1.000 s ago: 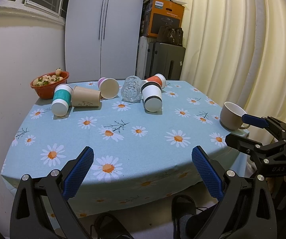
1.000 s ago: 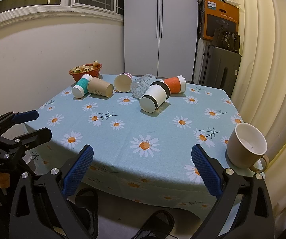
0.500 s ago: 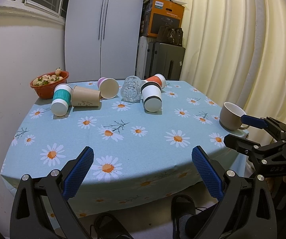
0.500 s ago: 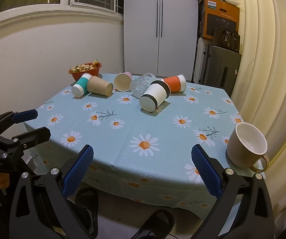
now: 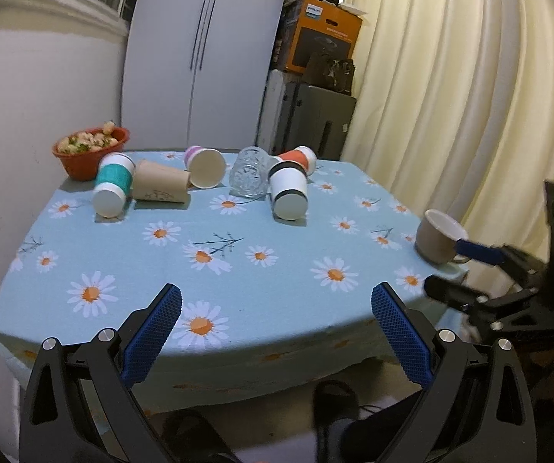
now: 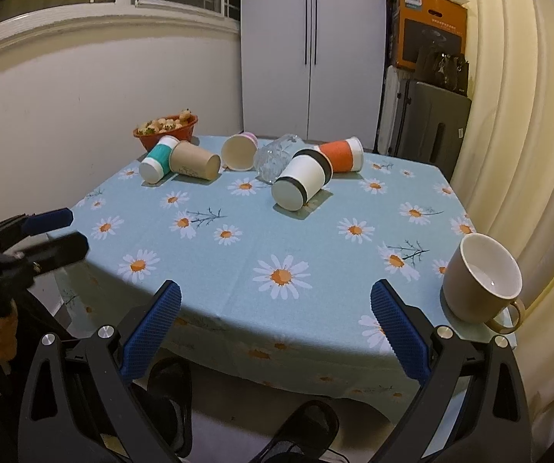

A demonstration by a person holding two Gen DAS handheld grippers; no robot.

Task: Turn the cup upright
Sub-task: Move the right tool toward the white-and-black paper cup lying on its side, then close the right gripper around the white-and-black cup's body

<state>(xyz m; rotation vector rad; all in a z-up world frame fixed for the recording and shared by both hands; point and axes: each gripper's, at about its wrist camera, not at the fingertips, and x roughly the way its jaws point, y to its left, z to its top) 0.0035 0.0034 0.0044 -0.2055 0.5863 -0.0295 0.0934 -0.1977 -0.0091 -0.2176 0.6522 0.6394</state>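
Low in both wrist frames, the left tongs (image 5: 276,328) and right tongs (image 6: 276,326) hang released and empty off the near edge of the daisy-print blue bench (image 6: 315,231). At the right frame edge one beige ceramic mug (image 6: 479,277) stands upright, close to the bench's edge (a careless sweep of the right tongs could likely knock it off). Toward the upper centre lie six toppled cups: a white black-banded paper cup (image 6: 302,181), nearest; teal (image 6: 156,159), brown (image 6: 195,161), pink-rimmed (image 6: 239,150), orange (image 6: 342,155), plus one clear glass tumbler (image 6: 275,159). They crowd together, so grasping one risks rolling its neighbours. One red bowl (image 6: 167,131) sits farthest.
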